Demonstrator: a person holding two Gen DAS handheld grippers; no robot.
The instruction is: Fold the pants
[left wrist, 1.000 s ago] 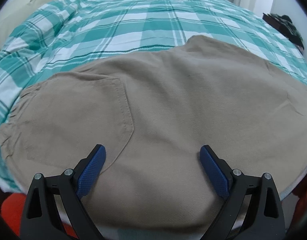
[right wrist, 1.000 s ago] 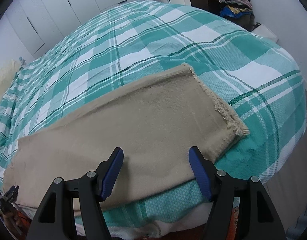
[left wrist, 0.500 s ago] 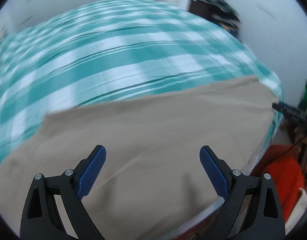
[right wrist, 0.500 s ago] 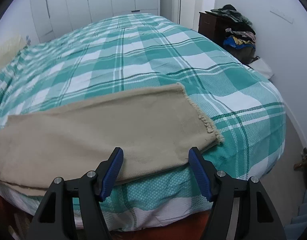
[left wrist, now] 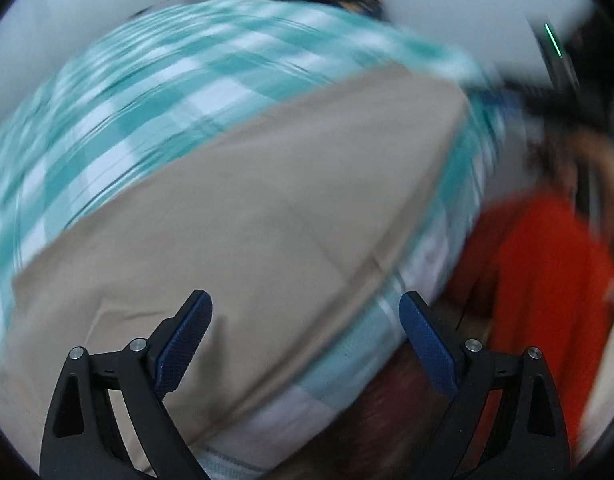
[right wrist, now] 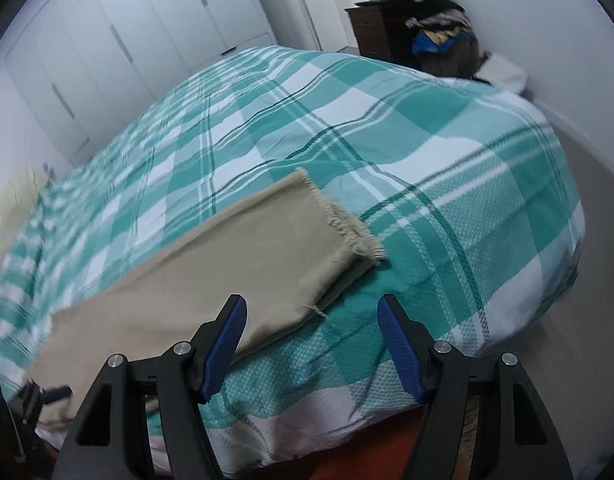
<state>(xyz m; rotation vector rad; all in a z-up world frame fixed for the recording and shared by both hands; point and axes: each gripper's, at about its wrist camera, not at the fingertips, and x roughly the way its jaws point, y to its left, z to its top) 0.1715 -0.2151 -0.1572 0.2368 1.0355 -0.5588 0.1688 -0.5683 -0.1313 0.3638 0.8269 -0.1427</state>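
The tan cotton pants (right wrist: 211,280) lie flat on a bed with a green and white checked cover (right wrist: 407,168). They are folded long, one leg on top of the other. Their frayed leg ends (right wrist: 347,228) sit just ahead of the right hand-held gripper (right wrist: 311,344), a bit to its left. The near edge of the pants runs close under the left blue pad (right wrist: 223,356) of that hand-held gripper, but I cannot tell if it touches. The right hand-held gripper has its two blue pads far apart, with nothing held between them. Below its gap there is mostly the checked cover and the corner of the pants leg.

The left hand-held gripper (left wrist: 305,340) also stands wide with nothing in it. Its picture is blurry. The tan pants (left wrist: 247,216) spread out ahead of it and to its left, and its left blue pad (left wrist: 183,344) hangs over the cloth. Its right blue pad (left wrist: 427,348) is over the edge of the bed, where the checked cover (left wrist: 127,92) hangs down. To the right of this hand-held gripper is something bright orange-red (left wrist: 547,280), maybe the person's clothing, but it is too blurry to say.

Far ahead of the right hand-held gripper, past the bed, there are white cupboard doors (right wrist: 127,40). Ahead and to its right, a dark brown chest (right wrist: 371,28) stands in the corner with a heap of clothes (right wrist: 435,20) on and beside it.
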